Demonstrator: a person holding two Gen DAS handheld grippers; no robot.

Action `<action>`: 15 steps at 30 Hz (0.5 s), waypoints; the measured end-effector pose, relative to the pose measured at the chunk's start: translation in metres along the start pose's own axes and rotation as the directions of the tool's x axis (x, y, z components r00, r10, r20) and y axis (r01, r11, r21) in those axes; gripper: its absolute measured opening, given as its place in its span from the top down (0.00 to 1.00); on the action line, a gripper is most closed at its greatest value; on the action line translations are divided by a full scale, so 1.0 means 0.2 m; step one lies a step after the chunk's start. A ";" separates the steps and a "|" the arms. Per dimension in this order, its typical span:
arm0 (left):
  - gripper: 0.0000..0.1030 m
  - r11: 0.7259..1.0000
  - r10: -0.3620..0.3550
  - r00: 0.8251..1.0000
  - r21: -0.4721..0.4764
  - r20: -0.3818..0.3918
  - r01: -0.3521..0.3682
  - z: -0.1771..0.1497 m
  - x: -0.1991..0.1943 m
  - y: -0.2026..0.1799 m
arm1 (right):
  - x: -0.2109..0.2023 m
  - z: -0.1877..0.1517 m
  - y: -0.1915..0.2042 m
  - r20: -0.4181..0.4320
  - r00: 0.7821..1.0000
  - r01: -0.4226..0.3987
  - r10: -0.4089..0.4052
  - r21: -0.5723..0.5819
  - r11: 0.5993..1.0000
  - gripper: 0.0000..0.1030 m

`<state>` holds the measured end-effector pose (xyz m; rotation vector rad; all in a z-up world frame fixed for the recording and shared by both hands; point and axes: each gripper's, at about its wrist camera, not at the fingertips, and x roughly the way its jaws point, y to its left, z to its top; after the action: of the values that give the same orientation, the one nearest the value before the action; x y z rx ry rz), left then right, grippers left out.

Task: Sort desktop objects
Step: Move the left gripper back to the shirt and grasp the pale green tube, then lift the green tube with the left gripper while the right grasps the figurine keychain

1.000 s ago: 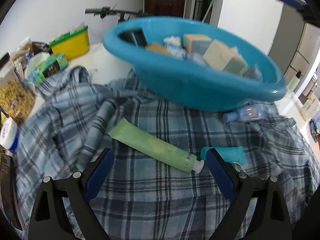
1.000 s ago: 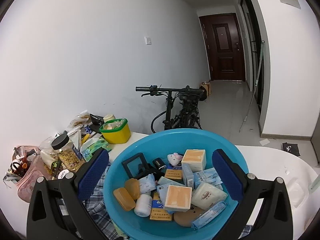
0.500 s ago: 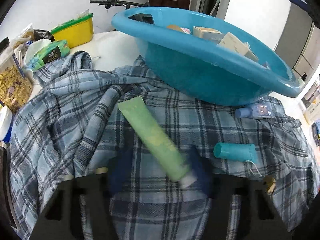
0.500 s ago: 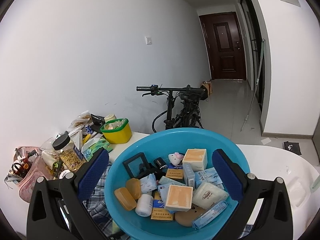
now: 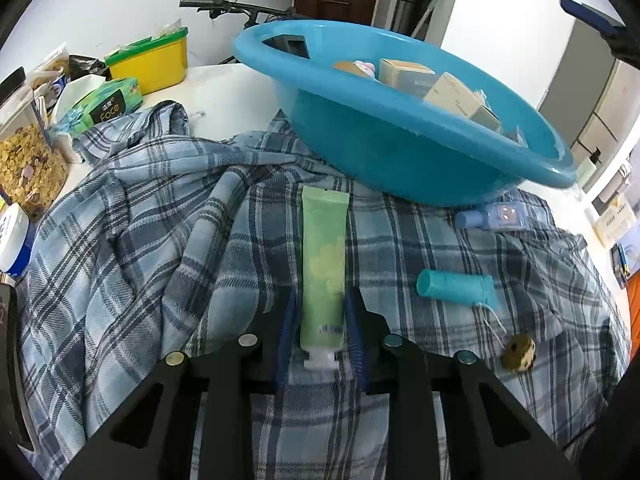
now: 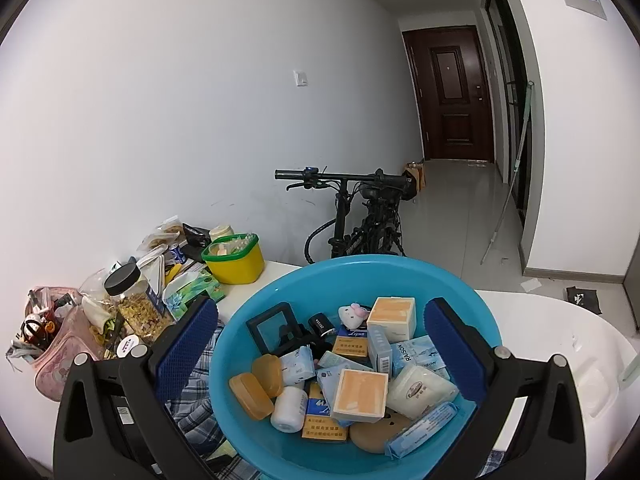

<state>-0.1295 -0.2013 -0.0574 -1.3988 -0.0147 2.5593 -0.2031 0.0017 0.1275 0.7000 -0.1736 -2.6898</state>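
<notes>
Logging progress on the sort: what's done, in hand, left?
Done: the blue basin already holds boxes, soaps and jars. In hand: the left tongs are shut on the green tube; the right tongs are open over the basin. Left: the teal roll, small blue bottle, brown charm.

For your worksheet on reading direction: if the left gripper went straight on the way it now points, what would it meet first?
The left gripper, shut on the green tube, points at the blue basin; the tube's far end would probably touch its wall first, though depth is unclear.
</notes>
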 end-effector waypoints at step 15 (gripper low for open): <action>0.73 0.999 0.010 1.000 0.036 -0.007 -0.010 0.01 0.04 -0.03 | 0.01 0.00 0.01 -0.005 1.000 0.004 -0.004 -0.007 1.000 0.00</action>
<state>-0.1346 -0.1928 -0.0615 -1.3990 0.0396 2.5491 -0.2034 -0.0009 0.1272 0.7056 -0.1617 -2.6908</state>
